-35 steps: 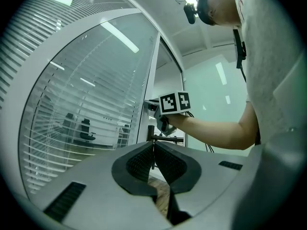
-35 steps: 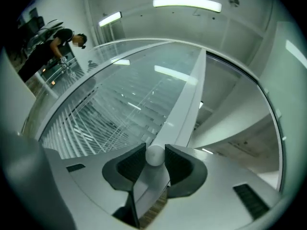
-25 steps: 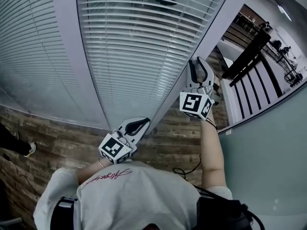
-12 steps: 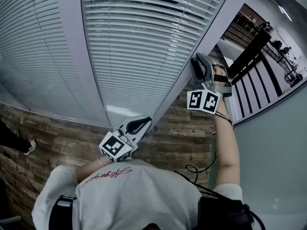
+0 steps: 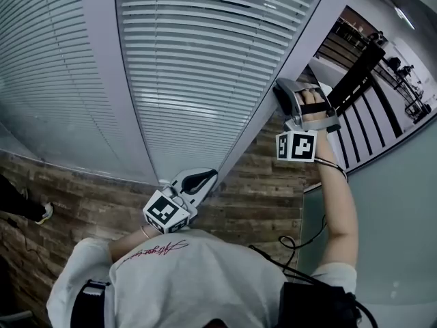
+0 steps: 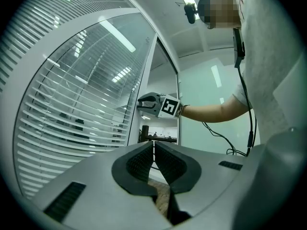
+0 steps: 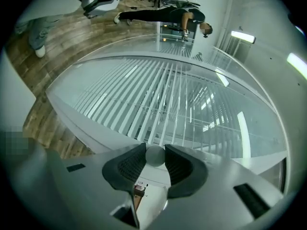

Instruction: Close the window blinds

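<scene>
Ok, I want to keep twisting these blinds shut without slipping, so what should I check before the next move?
1. Right gripper shut on the round knob: ok.
2. Knob centred between the pads: ok.
3. Blinds fully shut: not ok; light shows between the slats in the right gripper view.
4. Left gripper clear of the right one: ok; it sits lower, jaws together.
5. Left gripper holding something thin: cannot tell.
6. Wrist room for another twist: cannot tell.
</scene>
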`<state>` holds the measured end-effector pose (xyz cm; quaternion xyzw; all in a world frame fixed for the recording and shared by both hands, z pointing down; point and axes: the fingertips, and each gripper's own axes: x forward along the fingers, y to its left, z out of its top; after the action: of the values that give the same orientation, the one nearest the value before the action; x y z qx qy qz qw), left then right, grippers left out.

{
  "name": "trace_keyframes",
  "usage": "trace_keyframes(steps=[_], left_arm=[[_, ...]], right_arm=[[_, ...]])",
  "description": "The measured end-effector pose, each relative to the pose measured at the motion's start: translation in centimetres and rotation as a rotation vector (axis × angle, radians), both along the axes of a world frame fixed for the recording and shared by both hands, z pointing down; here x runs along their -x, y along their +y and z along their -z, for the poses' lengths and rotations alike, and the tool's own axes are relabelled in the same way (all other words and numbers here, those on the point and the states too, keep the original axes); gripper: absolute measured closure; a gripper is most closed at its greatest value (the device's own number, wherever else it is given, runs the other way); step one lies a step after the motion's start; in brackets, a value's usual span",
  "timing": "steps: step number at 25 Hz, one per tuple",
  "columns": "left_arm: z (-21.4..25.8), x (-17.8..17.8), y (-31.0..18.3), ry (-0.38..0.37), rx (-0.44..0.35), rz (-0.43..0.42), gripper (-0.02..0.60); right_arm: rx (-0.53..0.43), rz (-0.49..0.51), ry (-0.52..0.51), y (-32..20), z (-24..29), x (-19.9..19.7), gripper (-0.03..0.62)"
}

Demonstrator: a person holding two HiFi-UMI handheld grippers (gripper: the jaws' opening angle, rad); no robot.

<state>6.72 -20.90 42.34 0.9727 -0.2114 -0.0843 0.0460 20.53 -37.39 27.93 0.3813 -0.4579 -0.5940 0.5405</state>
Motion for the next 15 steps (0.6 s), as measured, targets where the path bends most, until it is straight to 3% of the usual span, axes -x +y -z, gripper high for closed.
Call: trace_keyframes(steps=[7, 15], left_arm=[[-0.3, -0.7, 0.0, 0.008, -0.014, -0.015, 0.561], [-0.5, -1.2, 0.2, 0.004, -0.009, -0.026, 0.561]], right_arm=[[0.024, 0.014, 0.206, 0.1, -0.7, 0.1, 0.464], [0.070, 0.029, 0.326, 0.5, -1.2, 0.3, 0.464]])
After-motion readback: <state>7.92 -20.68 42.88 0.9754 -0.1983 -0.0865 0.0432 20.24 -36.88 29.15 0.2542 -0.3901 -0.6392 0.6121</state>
